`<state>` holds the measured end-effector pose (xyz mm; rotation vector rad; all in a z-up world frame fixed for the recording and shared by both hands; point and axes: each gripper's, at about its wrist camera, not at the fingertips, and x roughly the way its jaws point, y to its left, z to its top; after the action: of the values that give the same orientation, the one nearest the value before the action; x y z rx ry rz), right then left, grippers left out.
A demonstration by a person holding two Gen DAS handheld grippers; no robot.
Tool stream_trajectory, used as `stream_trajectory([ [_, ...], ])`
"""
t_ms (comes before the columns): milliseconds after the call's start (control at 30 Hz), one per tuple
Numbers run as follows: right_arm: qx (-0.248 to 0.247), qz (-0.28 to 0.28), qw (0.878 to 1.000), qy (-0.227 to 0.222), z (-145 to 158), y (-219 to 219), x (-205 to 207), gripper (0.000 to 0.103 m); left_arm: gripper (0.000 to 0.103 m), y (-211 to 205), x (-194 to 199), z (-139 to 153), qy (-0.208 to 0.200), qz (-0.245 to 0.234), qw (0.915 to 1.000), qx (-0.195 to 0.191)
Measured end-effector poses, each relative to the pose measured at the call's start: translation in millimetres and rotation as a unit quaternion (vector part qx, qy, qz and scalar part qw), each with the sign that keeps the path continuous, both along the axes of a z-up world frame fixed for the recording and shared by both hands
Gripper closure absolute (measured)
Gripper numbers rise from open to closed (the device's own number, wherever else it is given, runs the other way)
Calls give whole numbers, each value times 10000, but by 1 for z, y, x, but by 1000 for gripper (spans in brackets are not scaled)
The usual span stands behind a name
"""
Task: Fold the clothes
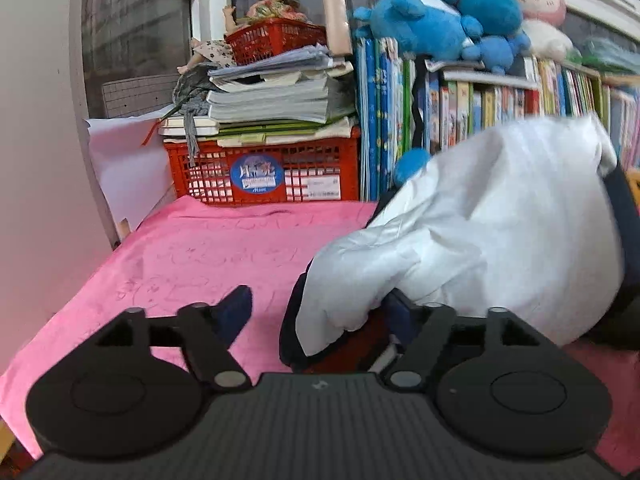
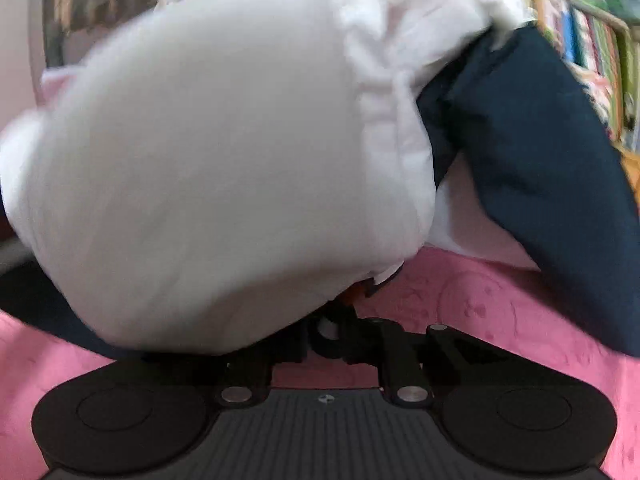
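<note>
A white garment with navy blue parts [image 1: 480, 224] is lifted above the pink cloth [image 1: 224, 248] covering the table. In the left wrist view my left gripper [image 1: 316, 316] has its fingers wide apart; the left fingertip [image 1: 236, 308] is bare, and the garment's lower edge hangs over the right finger. In the right wrist view the same garment [image 2: 208, 160] fills most of the frame, blurred, with a navy panel [image 2: 540, 160] at the right. My right gripper [image 2: 340, 308] is shut on the garment's edge, its fingertips hidden under the white cloth.
At the table's far edge stand a red crate [image 1: 264, 172] topped with stacked books [image 1: 276, 96], a row of upright books [image 1: 500, 108], and blue and pink plush toys [image 1: 460, 12] above them. A grey wall [image 1: 36, 160] runs along the left.
</note>
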<state>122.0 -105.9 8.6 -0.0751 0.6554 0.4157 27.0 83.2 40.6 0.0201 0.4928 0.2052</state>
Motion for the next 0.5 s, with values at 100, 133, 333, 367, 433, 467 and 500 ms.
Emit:
stream_trajectory([
  [100,423,-267,9983,-311,29,-37,-32,90,28,-5,-9,-14,194,-324,9993,-45],
  [133,581,-371,9968,-396,40,-53,-46,90,28,-8,-11,-19,257,-452,9986,-68],
  [333,1041,-496,9892,-903,102,-148,-135,91,15,-34,-11,-33,362,-865,9954,196],
  [367,929,-514,9895,-982,106,-152,-148,91,14,-35,-10,-33,375,-873,9953,176],
  [433,708,-479,9919,-943,107,-157,-161,89,14,-36,-8,-32,454,-868,9951,117],
  [467,544,-499,9937,-840,100,-156,-164,86,14,-35,-9,-32,511,-815,9953,144],
  [500,379,-519,9952,-738,93,-155,-167,81,14,-34,-12,-33,566,-802,9950,168],
])
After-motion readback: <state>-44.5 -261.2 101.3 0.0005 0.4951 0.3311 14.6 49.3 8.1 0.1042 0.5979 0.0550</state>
